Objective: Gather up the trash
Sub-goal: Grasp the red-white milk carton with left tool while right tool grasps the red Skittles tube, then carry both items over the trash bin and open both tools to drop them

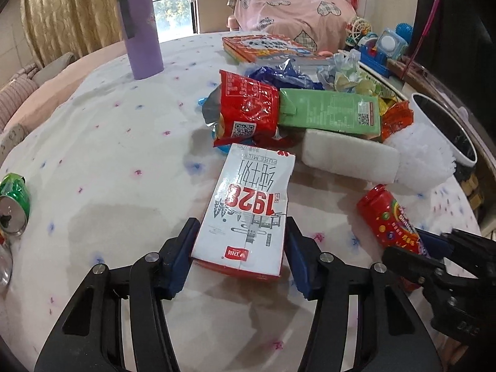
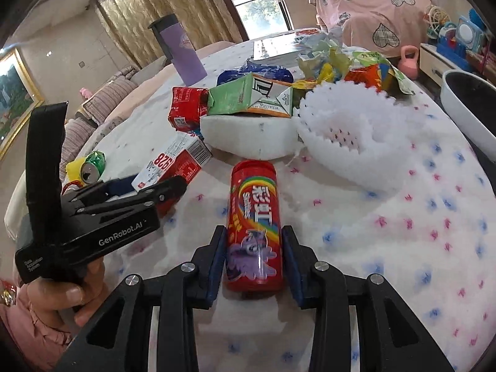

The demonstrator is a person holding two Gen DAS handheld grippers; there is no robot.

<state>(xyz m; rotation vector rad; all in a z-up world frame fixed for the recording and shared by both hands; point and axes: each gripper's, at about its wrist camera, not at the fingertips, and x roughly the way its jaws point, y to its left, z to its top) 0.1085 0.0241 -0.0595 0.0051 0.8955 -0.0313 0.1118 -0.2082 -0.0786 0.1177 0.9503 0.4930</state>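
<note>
On the tabletop [image 1: 108, 142], a white milk carton [image 1: 248, 214] lies flat in front of the heap of wrappers [image 1: 248, 108], and its near end is bracketed by the left tongs [image 1: 240, 254]. The blue pads [image 1: 183, 248] are seen at the carton's long sides, seemingly pressed to them, so the carton is judged to be grasped. To its right a red candy canister [image 2: 252, 232] lies on its side, its lower body set between the right tongs [image 2: 252, 257]; those pads appear to touch its walls, and a grasp is judged there too, though slight gaps cannot be ruled out.

The carton is judged light, probably empty, and easily crushed: it is best taken across its narrow width near the stiffer folded end, with modest force. The canister is judged rigid, smooth and round, so it may roll or slip; it should be held across its middle. A white bin [image 2: 465, 111] is seen at the tabletop's right edge.
</note>
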